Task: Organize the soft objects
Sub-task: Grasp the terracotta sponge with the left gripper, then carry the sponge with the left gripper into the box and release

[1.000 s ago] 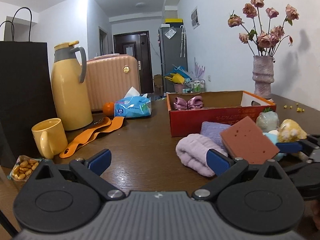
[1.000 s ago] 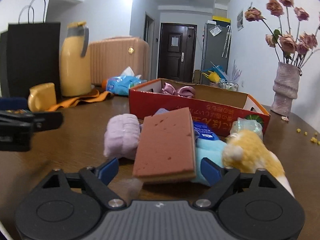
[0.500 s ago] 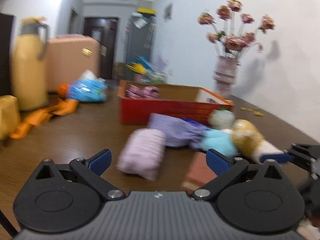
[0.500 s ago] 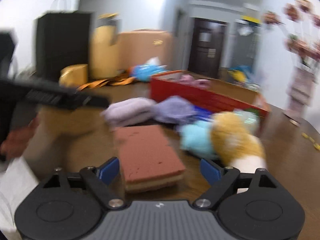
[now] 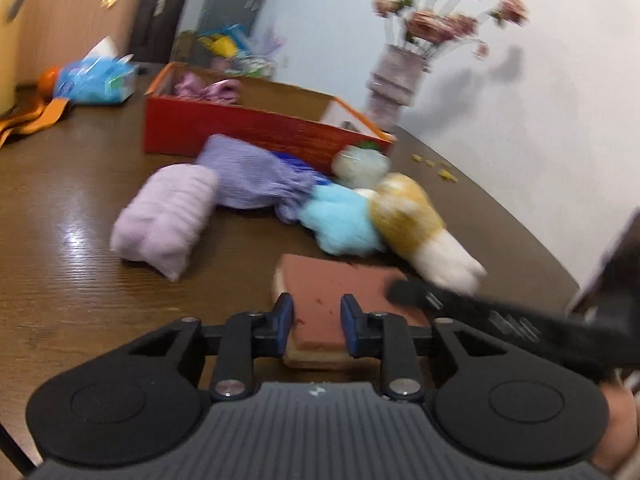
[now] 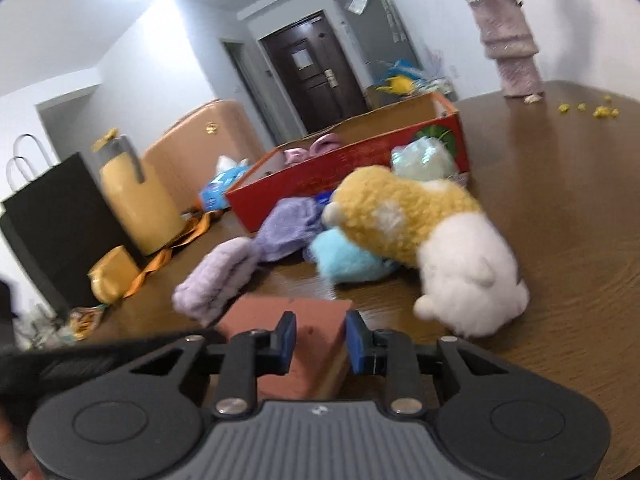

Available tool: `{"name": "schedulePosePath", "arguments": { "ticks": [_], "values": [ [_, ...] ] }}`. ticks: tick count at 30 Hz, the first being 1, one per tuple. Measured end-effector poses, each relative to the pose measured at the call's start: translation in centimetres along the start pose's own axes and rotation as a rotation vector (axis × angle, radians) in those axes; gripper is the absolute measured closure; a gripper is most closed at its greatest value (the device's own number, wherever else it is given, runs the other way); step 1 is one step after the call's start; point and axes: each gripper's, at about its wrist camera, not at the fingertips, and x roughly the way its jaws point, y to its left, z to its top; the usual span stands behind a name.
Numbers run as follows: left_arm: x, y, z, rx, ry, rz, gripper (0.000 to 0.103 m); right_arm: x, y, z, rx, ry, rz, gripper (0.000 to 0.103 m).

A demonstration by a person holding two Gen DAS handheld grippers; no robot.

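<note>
A brick-red sponge (image 5: pixel 344 280) (image 6: pixel 280 312) lies flat on the table in front of both grippers. My left gripper (image 5: pixel 318 322) hovers over its near left corner, jaws closing to a narrow gap through which the sponge shows. My right gripper (image 6: pixel 320 336) does the same over the other end, and one of its fingers (image 5: pixel 460 304) reaches in from the right. Neither pair of pads visibly presses on the sponge. Behind it lie a lilac rolled towel (image 5: pixel 168 224), a purple cloth (image 5: pixel 256 176), a blue plush (image 5: pixel 344 220) and a yellow-and-white plush (image 6: pixel 420 232). A red box (image 5: pixel 240 128) stands beyond.
A pale green mesh ball (image 6: pixel 424 158) leans on the box. A vase (image 6: pixel 512 60) and yellow crumbs (image 6: pixel 600 111) are at the far right. A thermos (image 6: pixel 136 200), mug (image 6: pixel 112 276), orange strap (image 6: pixel 172 248) and black bag (image 6: pixel 52 220) crowd the left.
Both grippers' jaws went from wide apart to a narrow gap. The sponge, propped on the pile a second ago, now lies flat close to me. Both views swung and tipped down.
</note>
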Motion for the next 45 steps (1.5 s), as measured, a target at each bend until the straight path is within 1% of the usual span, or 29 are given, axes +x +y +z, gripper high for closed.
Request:
{"name": "schedulePosePath", "arguments": {
  "ticks": [2,3,5,8,13,16,20,21,22,25,28,30,32,34,37,39,41,42,45],
  "values": [
    [-0.3,-0.4,-0.3,0.012,-0.003,0.013,0.076,0.6,0.1,0.2,-0.005,0.002,0.004,0.076],
    [-0.2,-0.1,-0.2,-0.008,-0.005,0.009,0.076,0.7,0.0,0.2,-0.003,0.002,0.005,0.075],
    [0.0,0.6,0.1,-0.044,-0.006,0.028,0.076,0.6,0.2,0.3,-0.016,0.004,0.005,0.075],
    [0.3,1.2,0.3,-0.069,-0.001,0.048,0.074,-0.2,0.7,0.2,-0.051,0.003,-0.001,0.075],
    [0.9,1.1,0.5,-0.071,0.012,0.019,0.073,-0.4,0.6,-0.2,-0.028,0.021,-0.008,0.075],
    [1.3,1.0,0.2,-0.072,0.019,0.008,0.073,-0.1,0.3,-0.4,-0.007,0.022,0.002,0.074],
    [1.5,1.6,0.3,-0.101,0.023,-0.009,0.071,0.4,-0.5,-0.4,0.04,0.03,0.024,0.073],
    [1.5,1.8,0.3,-0.11,0.023,-0.016,0.072,0.5,-0.7,-0.4,0.047,0.032,0.03,0.074],
    [1.5,1.9,0.3,-0.115,0.023,-0.026,0.075,0.6,-0.8,-0.4,0.049,0.034,0.035,0.074],
    [1.3,1.6,0.1,-0.11,0.02,-0.024,0.077,0.5,-0.5,-0.4,0.034,0.034,0.035,0.076],
    [0.9,1.5,0.2,-0.11,0.01,-0.025,0.078,0.0,0.3,-0.3,-0.022,0.019,0.028,0.078],
    [-0.1,1.4,0.8,-0.113,-0.032,-0.041,0.078,-0.7,0.7,0.3,-0.034,-0.009,0.041,0.078],
    [-1.1,1.0,2.3,-0.09,-0.098,-0.048,0.078,-1.5,1.4,1.7,-0.058,-0.058,0.059,0.078],
    [-1.4,0.7,4.6,-0.05,-0.152,-0.042,0.078,-1.6,2.1,3.8,-0.094,-0.104,0.069,0.078],
    [-0.2,1.0,9.3,-0.014,-0.197,-0.028,0.078,0.0,2.5,8.8,-0.124,-0.128,0.08,0.078],
    [1.6,1.7,13.1,-0.008,-0.193,-0.024,0.078,2.3,2.5,12.8,-0.154,-0.132,0.084,0.078],
    [4.2,2.5,17.3,-0.009,-0.175,-0.009,0.078,5.2,1.8,16.6,-0.15,-0.114,0.081,0.078],
    [6.3,3.2,19.8,-0.022,-0.15,-0.009,0.078,7.0,1.1,18.7,-0.132,-0.1,0.077,0.078],
    [12.2,4.6,25.1,-0.066,-0.086,0.01,0.078,12.9,-1.6,24.3,-0.07,-0.036,0.046,0.078]
  ]
}}
